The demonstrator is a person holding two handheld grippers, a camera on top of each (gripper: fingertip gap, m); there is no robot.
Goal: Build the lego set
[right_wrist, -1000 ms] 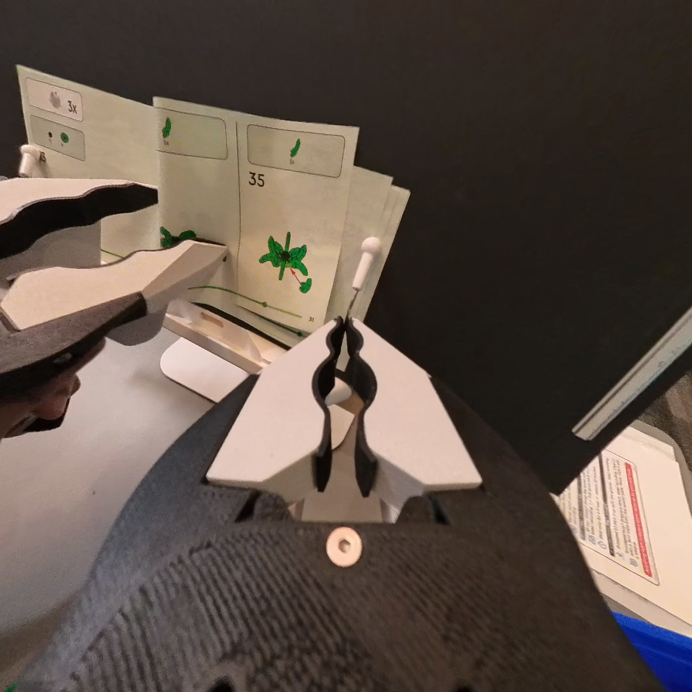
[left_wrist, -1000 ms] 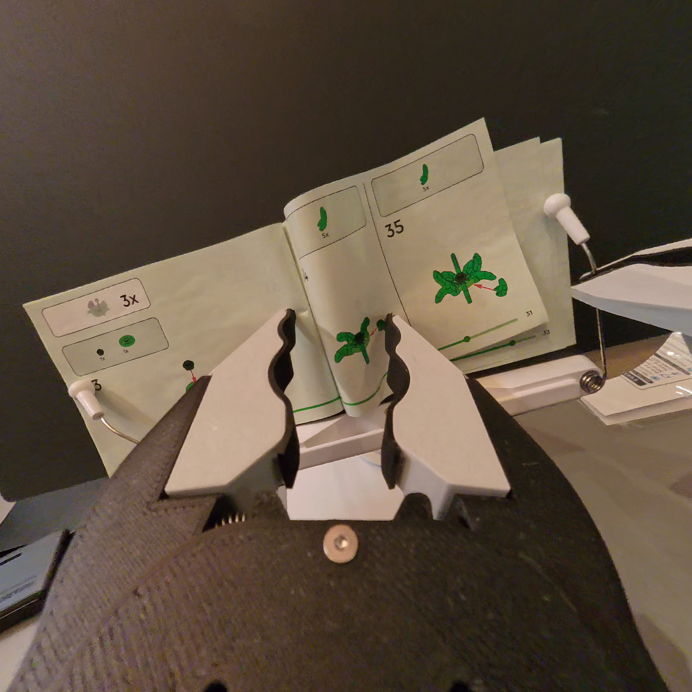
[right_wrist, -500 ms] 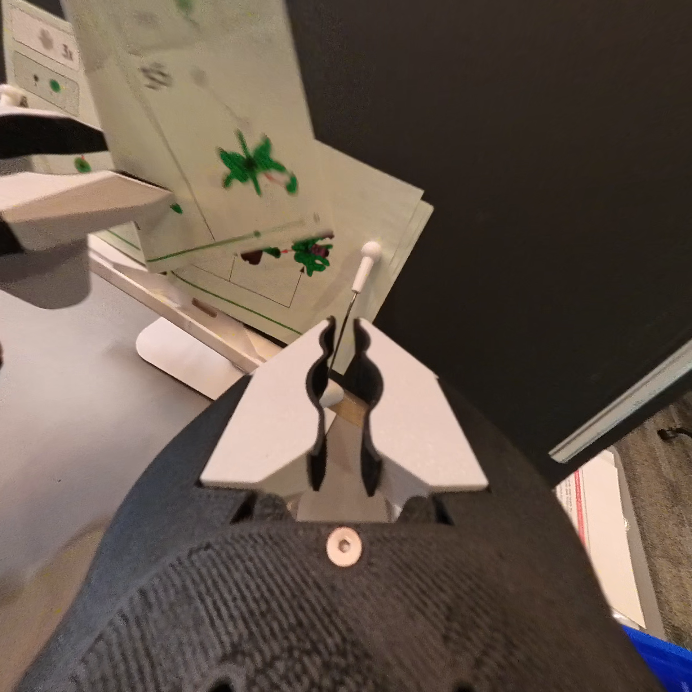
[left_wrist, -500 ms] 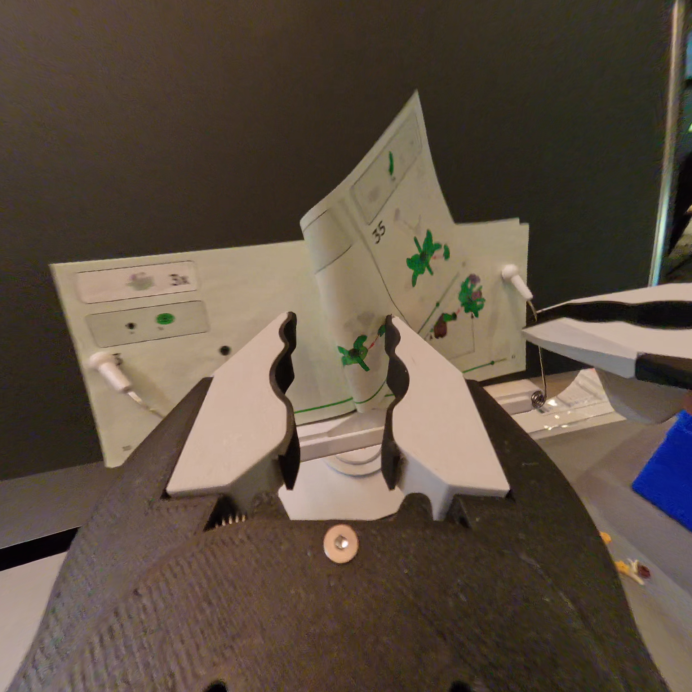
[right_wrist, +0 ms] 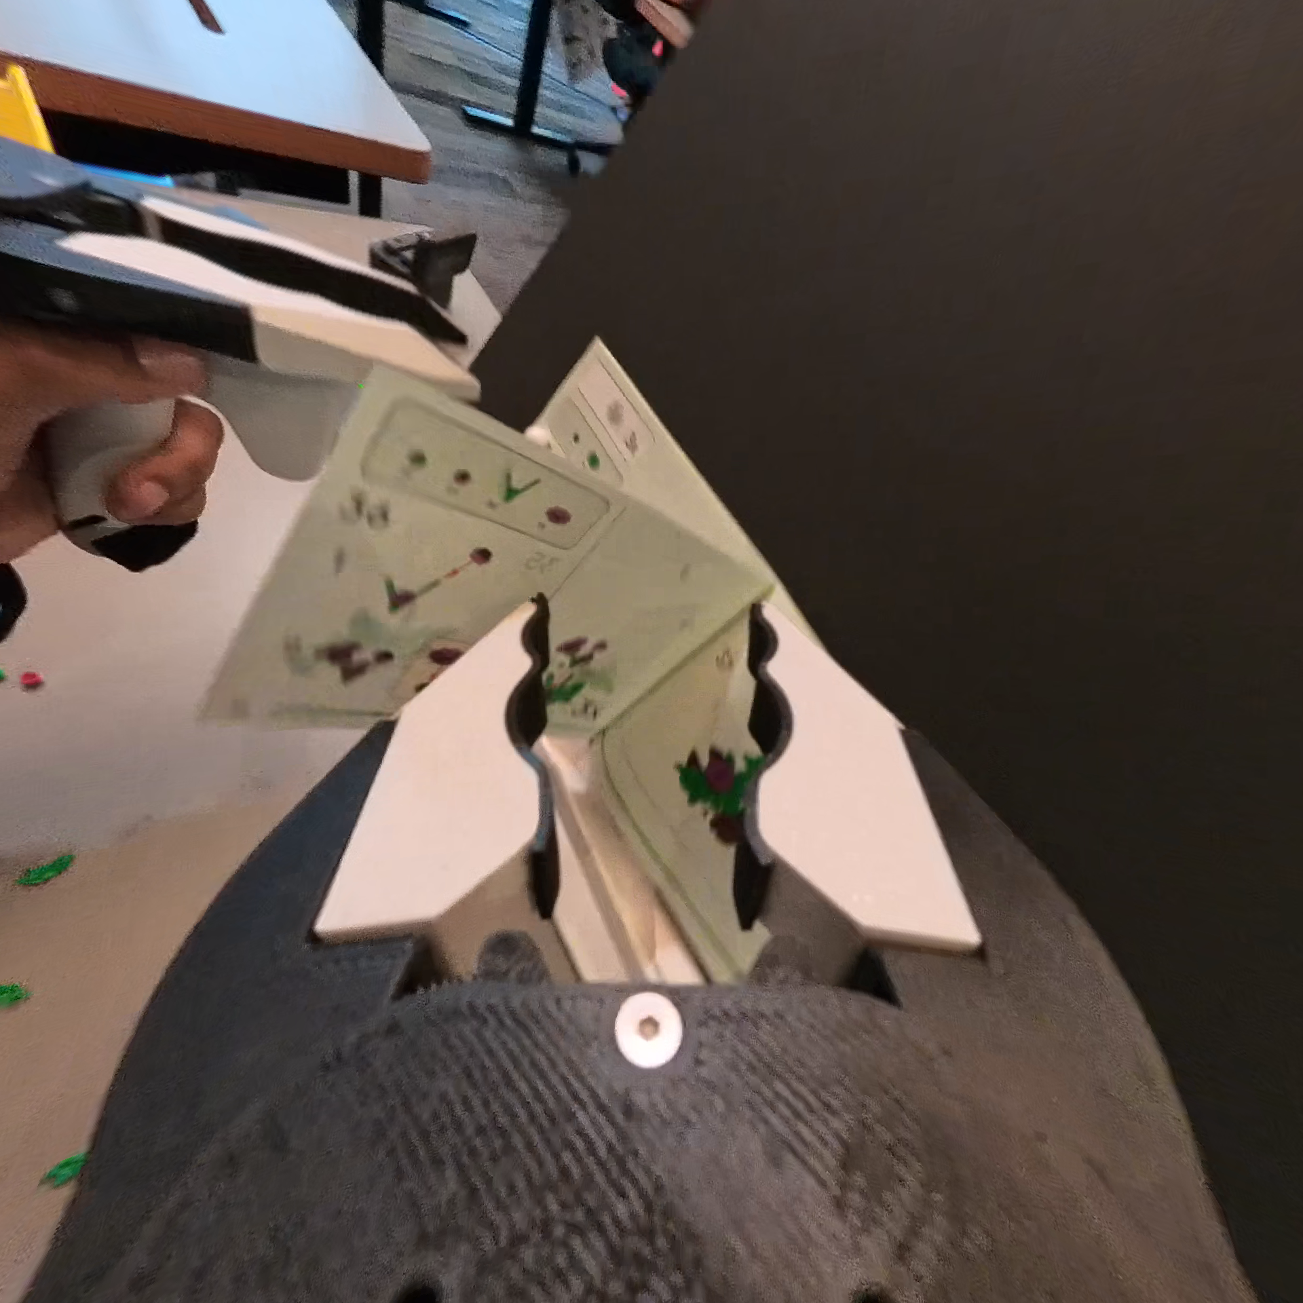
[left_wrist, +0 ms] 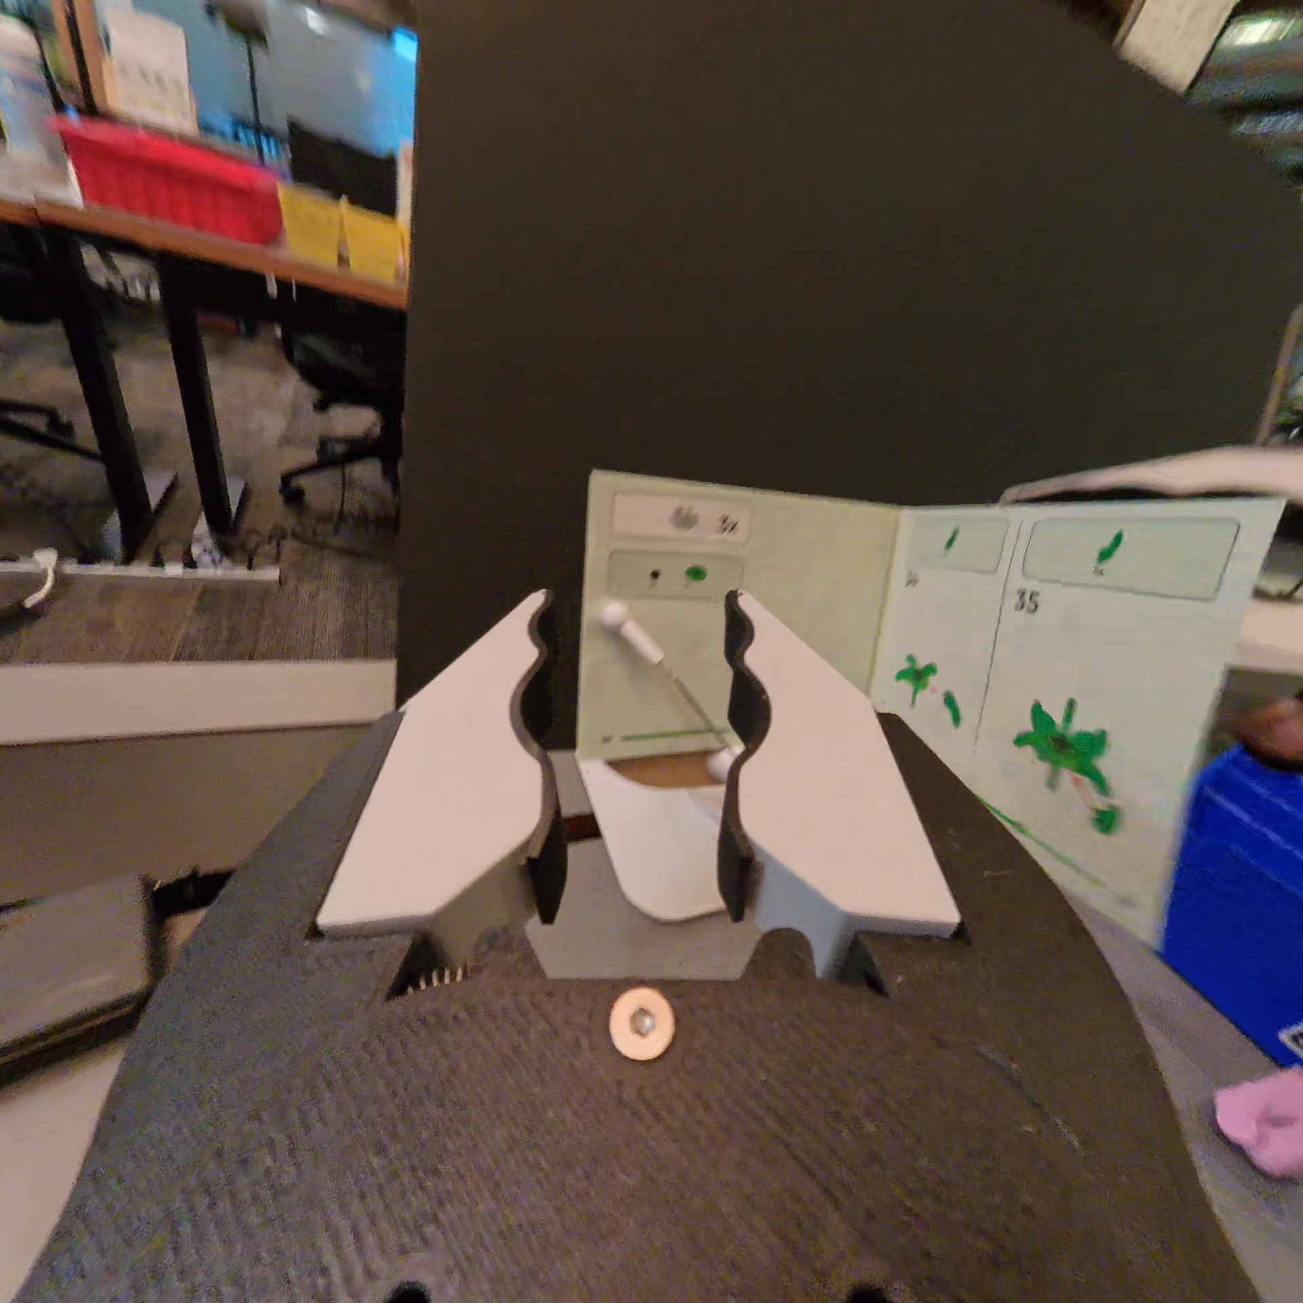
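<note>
The pale green instruction booklet [left_wrist: 1057, 670] stands open on a white stand [left_wrist: 649, 846] against a black board. My left gripper [left_wrist: 638, 610] is open and empty, at the booklet's left end, with the white-tipped wire page holder [left_wrist: 634, 638] showing between its fingers. My right gripper [right_wrist: 649, 613] is open and empty, close to the booklet's right side [right_wrist: 719, 782]. A loose page [right_wrist: 458, 564] fans out to the left, blurred. The left gripper [right_wrist: 317, 310], held by a hand [right_wrist: 106, 458], is above that page. Small green Lego pieces [right_wrist: 42, 871] lie on the table.
A blue box [left_wrist: 1234, 881] stands right of the booklet, with a pink thing [left_wrist: 1262, 1128] in front of it. A dark flat device [left_wrist: 70, 952] lies at the left. A small red piece [right_wrist: 32, 680] lies on the table. The black board [right_wrist: 987, 423] is right behind. The dark flat device [left_wrist: 70, 952] sits 25 centimeters or so from the ends of my left fingers.
My right gripper has gone from shut to open. My left gripper has swung to the booklet's left end, by the wire holder. The booklet's pages have swung over.
</note>
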